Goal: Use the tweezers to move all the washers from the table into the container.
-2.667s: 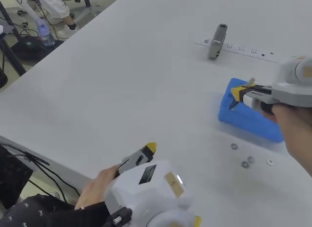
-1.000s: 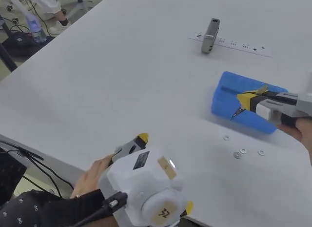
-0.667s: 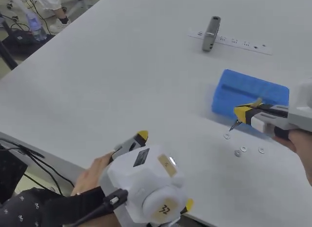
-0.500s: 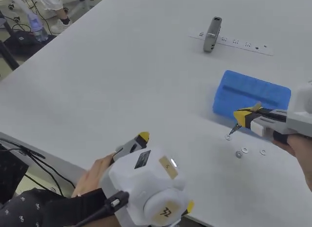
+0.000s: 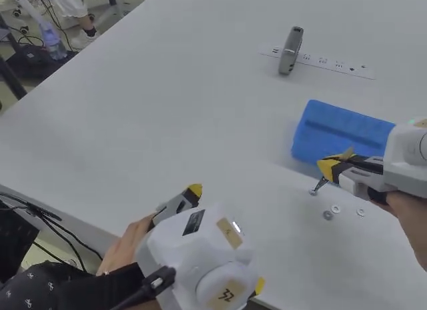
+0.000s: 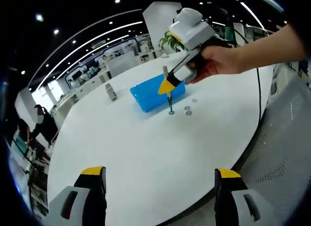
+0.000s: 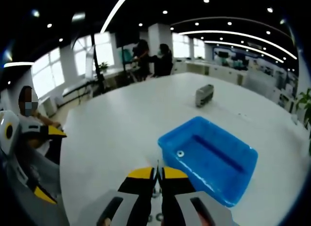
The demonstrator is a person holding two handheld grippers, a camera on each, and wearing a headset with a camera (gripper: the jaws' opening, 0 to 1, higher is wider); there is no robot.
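Note:
My right gripper [image 5: 329, 167] is shut on thin metal tweezers [image 5: 319, 185], just in front of the blue container [image 5: 340, 131]. The tweezers' tip points down at one washer [image 5: 313, 191] on the white table; whether it grips it is too small to tell. Three more washers [image 5: 335, 209] lie just right of it. In the right gripper view the jaws [image 7: 156, 173] are closed on the tweezers, and one washer [image 7: 180, 153] lies inside the container [image 7: 214, 160]. My left gripper [image 6: 158, 173] is open and holds nothing, at the table's near edge [image 5: 223, 237].
A grey block-shaped device [image 5: 289, 50] stands on a white power strip [image 5: 330, 62] at the far side of the table. A water bottle [image 5: 52, 38], cables and chairs are on the floor beyond the left edge. People stand far off in the room [image 7: 150, 58].
The right gripper has come from above the container back toward me and down, bringing the tweezers' tip to the leftmost washer. The left gripper has stayed put; the head camera shifted a little.

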